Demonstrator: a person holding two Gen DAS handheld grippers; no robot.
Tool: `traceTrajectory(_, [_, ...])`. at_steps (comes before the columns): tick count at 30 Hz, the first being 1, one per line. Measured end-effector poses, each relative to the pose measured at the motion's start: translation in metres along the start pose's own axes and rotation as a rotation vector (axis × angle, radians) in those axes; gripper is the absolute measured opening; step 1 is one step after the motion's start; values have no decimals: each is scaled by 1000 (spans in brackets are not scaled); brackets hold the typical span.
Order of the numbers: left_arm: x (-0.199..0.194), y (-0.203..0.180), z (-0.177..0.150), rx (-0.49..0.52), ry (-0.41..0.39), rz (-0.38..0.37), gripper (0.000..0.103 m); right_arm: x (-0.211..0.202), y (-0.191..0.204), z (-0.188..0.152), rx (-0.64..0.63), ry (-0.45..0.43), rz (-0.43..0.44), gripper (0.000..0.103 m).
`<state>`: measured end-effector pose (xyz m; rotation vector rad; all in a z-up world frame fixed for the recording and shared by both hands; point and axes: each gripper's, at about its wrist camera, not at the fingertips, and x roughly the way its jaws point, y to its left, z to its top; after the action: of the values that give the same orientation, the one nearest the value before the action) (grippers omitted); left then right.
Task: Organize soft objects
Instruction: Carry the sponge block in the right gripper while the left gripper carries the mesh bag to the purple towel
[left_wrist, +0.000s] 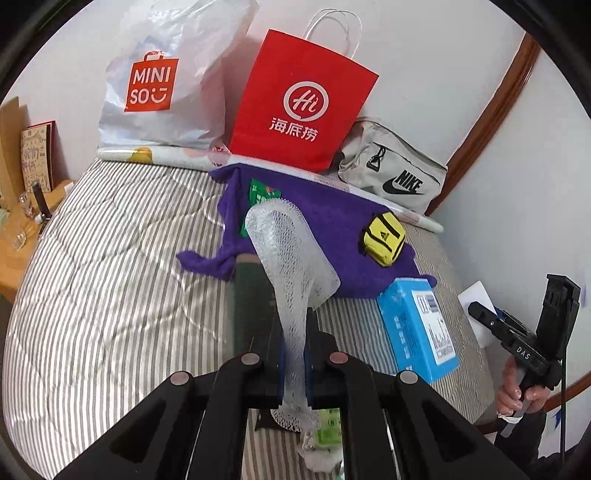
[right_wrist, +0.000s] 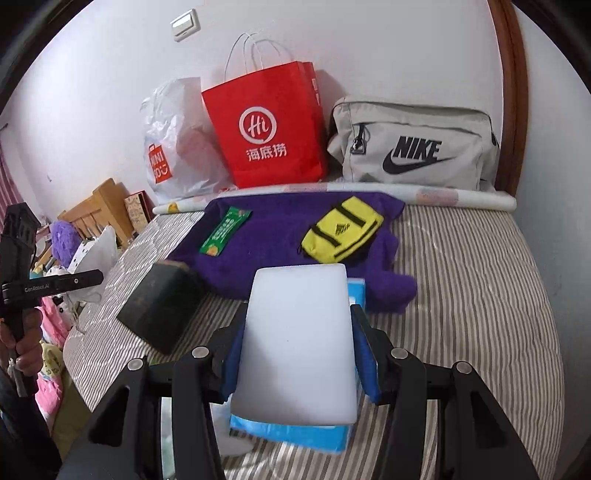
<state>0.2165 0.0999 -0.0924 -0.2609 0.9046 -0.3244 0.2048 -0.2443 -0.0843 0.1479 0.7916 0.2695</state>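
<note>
The white foam net sleeve (left_wrist: 291, 258) is pinched at its narrow lower part between the blue pads of the left claw (left_wrist: 294, 373), whose jaws are pressed together on it; the sleeve's wider end stands up and forward above the bed, and its frayed lower end hangs below the jaws. The white foam block (right_wrist: 297, 343) sits clamped between the blue pads of the right claw (right_wrist: 298, 354), which grip its two long sides, the block held above a light blue box (right_wrist: 291, 432) that lies on the striped bed cover (right_wrist: 480, 295). In the left wrist view the same blue box (left_wrist: 417, 328) lies at the edge of a purple towel (left_wrist: 325, 221) spread on the bed. On the towel rest a small yellow pouch (right_wrist: 341, 229) with black straps and a green sachet (right_wrist: 225, 230), well apart from each other. A dark green block (right_wrist: 162, 306) lies on the bed cover just beside the towel's near left corner. Along the wall behind the towel stand a white MINISO plastic bag (left_wrist: 155, 85), a red paper bag (left_wrist: 303, 107) with white handles, and a grey Nike bag (right_wrist: 413, 147), with a rolled printed sheet (right_wrist: 443, 195) lying in front of them. A hand (left_wrist: 517, 395) holding the other claw's handle shows at the right edge of the left wrist view.
</note>
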Motion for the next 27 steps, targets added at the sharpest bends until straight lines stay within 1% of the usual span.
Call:
traceTrajectory(4, [8, 1, 17, -8, -4, -9, 8, 9, -1, 16, -10, -14, -20, 51])
traceTrajectory(8, [19, 3, 33, -7, -8, 4, 8, 28, -2, 36, -4, 0, -3, 51])
traceTrajectory(11, [31, 8, 47, -37, 4, -13, 8, 42, -8, 48, 26, 14, 8, 51])
traceTrajectory(14, [40, 7, 59, -42, 12, -24, 8, 54, -14, 60, 48, 21, 25, 51])
traceTrajectory(18, [60, 2, 76, -20, 28, -26, 8, 70, -12, 78, 11, 27, 5, 51])
traceTrajectory(20, [70, 4, 85, -35, 39, -42, 8, 79, -10, 83, -19, 42, -3, 51])
traceTrajectory(22, [79, 6, 91, -41, 43, -39, 8, 88, -10, 86, -40, 43, -18, 51])
traceTrajectory(24, [90, 9, 96, -47, 55, -32, 8, 99, -13, 89, -42, 63, -15, 51])
traceTrajectory(27, [106, 14, 104, -62, 81, -46, 8, 116, -20, 91, -12, 89, -21, 51])
